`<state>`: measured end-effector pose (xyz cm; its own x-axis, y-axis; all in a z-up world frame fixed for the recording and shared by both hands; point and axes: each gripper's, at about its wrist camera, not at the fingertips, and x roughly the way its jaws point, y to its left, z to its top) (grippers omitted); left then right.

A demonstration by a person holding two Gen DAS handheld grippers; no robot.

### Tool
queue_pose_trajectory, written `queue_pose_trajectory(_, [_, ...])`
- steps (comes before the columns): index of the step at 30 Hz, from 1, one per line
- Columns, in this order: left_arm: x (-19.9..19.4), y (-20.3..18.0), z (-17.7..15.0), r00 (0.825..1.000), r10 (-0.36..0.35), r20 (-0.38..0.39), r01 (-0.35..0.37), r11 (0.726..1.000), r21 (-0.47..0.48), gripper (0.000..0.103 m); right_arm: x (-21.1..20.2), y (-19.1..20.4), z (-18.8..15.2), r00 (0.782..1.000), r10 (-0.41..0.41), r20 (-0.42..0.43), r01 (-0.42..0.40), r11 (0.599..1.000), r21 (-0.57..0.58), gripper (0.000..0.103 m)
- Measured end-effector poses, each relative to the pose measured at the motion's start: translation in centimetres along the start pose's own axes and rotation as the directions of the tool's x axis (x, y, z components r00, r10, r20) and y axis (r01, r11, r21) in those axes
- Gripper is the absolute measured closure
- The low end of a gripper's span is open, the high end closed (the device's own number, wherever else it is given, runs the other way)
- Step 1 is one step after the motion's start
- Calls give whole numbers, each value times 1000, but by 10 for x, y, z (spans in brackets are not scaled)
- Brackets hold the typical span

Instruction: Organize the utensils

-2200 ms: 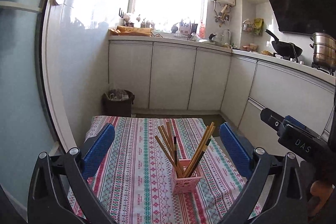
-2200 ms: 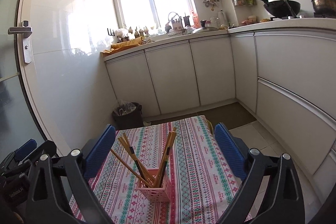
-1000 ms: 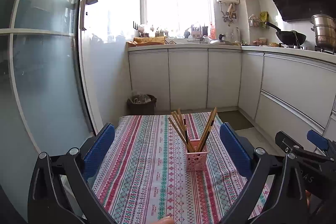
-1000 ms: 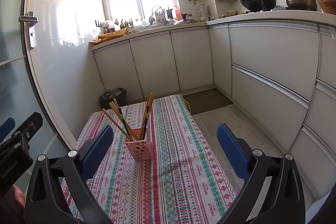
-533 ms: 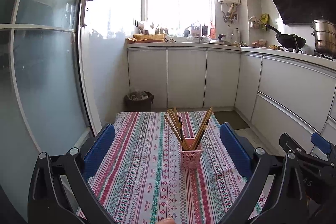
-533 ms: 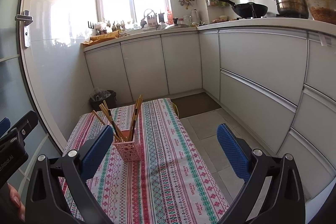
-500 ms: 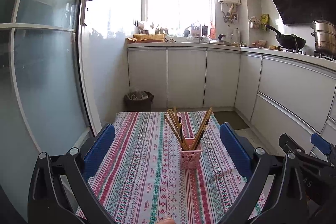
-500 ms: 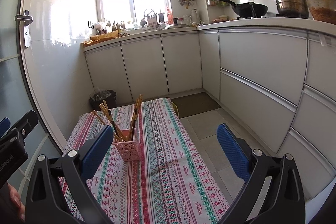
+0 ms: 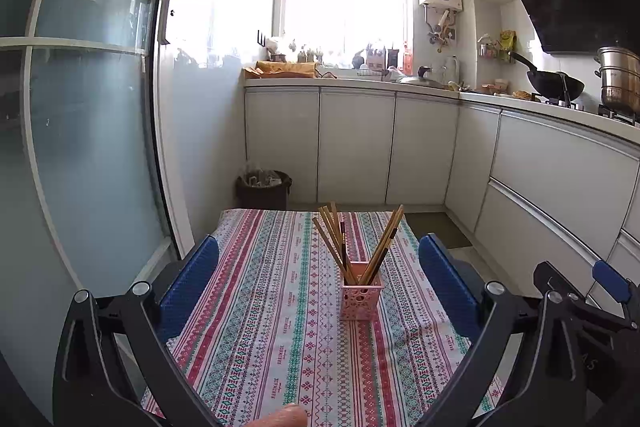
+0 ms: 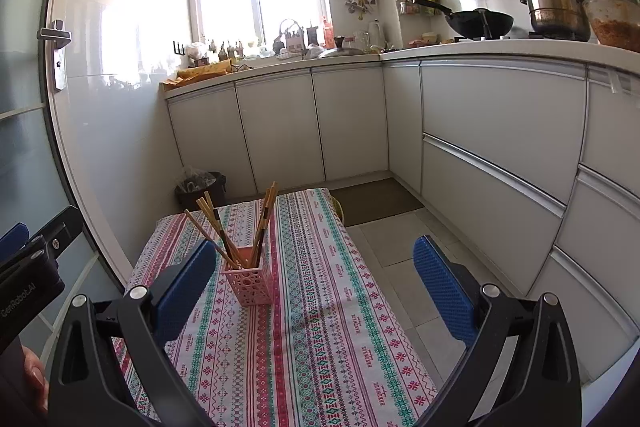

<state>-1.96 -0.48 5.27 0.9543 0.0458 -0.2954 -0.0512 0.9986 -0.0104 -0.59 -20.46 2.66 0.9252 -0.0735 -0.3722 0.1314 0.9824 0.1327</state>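
Observation:
A pink perforated holder (image 9: pixel 361 296) (image 10: pixel 250 285) stands upright on the striped tablecloth (image 9: pixel 280 323) (image 10: pixel 320 327). Several wooden chopsticks (image 9: pixel 338 239) (image 10: pixel 224 231) lean out of it in two bunches. My left gripper (image 9: pixel 318 279) hangs open well short of the holder, nothing between its blue pads (image 9: pixel 188 283). My right gripper (image 10: pixel 316 291) is open too and empty, with the holder just past its left pad (image 10: pixel 182 295). The right gripper's body (image 9: pixel 580 311) shows at the right edge of the left wrist view; the left gripper's body (image 10: pixel 32 263) shows at the left edge of the right wrist view.
White kitchen cabinets (image 9: pixel 352 147) run along the back and right. A dark bin (image 9: pixel 262 187) stands on the floor beyond the table's far edge. A glass door (image 9: pixel 88 131) is on the left. A wok (image 10: pixel 478 21) and a steel pot (image 10: pixel 556 3) sit on the counter.
Both grippers have drawn back and away from the holder, which now looks smaller and farther off. Both have stayed open and empty throughout.

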Motion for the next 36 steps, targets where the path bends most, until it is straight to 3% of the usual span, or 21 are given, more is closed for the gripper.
queue_pose_trajectory(32, [3, -1, -2, 1000, -15, -6, 15, 1000, -2, 7, -1, 3, 1, 1000, 17, -8, -17, 1000, 3, 7])
queue_pose_trajectory(36, [5, -4, -2, 1000, 14, -26, -14, 1000, 7, 7, -2, 2, 1, 1000, 20, -9, -20, 1000, 5, 7])
